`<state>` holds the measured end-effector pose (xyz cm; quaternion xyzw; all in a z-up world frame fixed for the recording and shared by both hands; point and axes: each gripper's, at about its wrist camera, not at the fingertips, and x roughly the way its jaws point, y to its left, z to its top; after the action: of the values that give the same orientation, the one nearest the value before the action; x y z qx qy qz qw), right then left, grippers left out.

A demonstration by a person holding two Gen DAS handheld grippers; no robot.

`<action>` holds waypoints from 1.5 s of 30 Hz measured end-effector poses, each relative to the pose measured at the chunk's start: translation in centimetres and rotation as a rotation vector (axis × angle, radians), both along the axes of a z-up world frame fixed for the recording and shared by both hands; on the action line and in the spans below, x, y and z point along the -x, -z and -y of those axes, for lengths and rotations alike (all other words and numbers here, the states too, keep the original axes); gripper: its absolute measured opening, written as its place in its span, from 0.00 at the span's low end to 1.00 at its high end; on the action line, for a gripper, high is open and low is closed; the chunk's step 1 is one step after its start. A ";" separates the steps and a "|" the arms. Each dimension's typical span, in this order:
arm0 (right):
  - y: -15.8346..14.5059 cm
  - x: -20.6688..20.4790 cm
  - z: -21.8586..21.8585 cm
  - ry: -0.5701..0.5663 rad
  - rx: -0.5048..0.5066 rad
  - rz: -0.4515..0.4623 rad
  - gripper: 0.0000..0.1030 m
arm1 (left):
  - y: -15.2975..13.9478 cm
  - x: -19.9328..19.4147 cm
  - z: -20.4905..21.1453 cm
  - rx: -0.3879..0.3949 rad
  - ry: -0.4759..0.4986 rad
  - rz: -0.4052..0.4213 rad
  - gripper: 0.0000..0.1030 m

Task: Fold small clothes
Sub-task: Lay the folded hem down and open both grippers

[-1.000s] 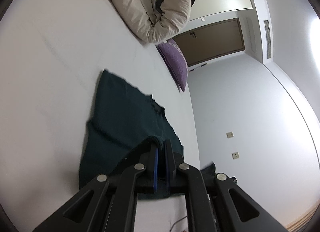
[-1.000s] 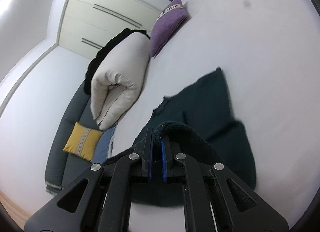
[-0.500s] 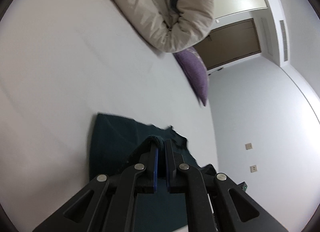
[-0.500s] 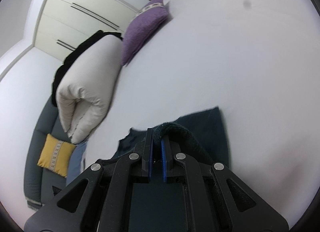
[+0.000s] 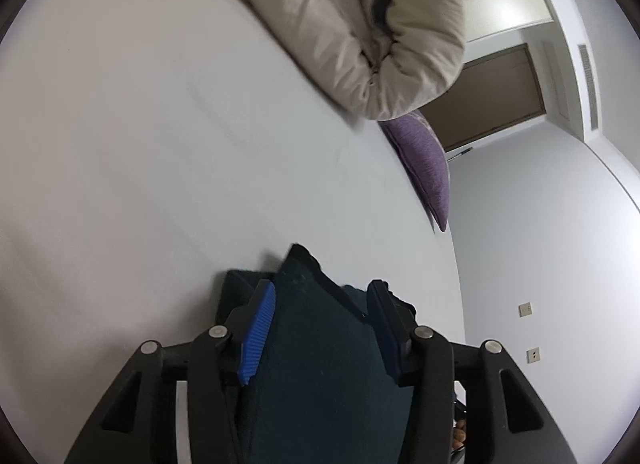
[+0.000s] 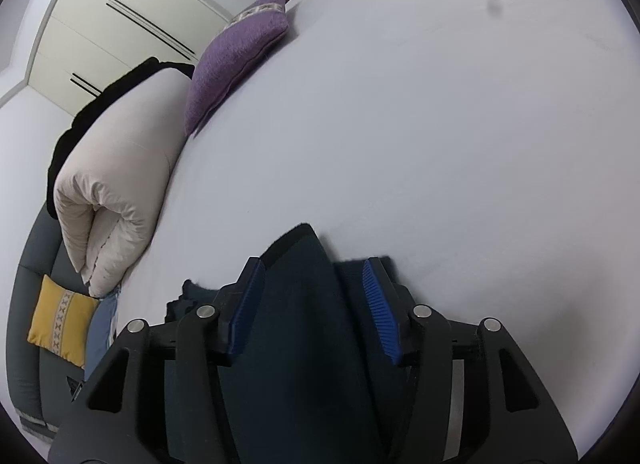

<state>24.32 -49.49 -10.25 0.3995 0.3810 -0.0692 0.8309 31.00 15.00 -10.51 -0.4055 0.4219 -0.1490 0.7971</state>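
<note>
**Both grippers spread over the folded garment: watch the loose corners**

Your left gripper (image 5: 320,316) has its fingers spread wide, and the dark green garment (image 5: 320,364) fills the gap between the blue pads (image 5: 258,332) without being pinched. Your right gripper (image 6: 310,300) stands the same way: fingers apart, the cloth bulging up between them, neither pad pressing on it. The garment lies on the white bed (image 6: 440,124) right under both tools, near the bed's edge, with a pointed corner sticking up just beyond each pair of fingertips.

From here the fold looks laid down but not settled. Those raised corners suggest the top layer is not flat, so it may spring back or slide off the lower layer once you lift away. The ribbed pads are close against the knit on either side; if you pull back at an angle, a pad could snag the fabric and drag the fold open. Lift straight off and clear of the cloth.

You cannot see how the edges line up beneath the tools, so the layers may be skewed. The beige duvet (image 5: 360,24) and purple cushion (image 5: 424,160) sit well apart and should not interfere.
</note>
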 end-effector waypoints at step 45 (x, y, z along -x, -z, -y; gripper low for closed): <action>5.2 13.1 -19.8 -0.412 -0.318 0.060 0.23 | 1.7 15.9 10.9 -0.522 0.273 0.151 0.38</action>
<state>11.26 -29.65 -15.42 0.4411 0.4356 0.1741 0.7651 15.09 4.14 -12.18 -0.1145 0.4361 -0.1710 0.8760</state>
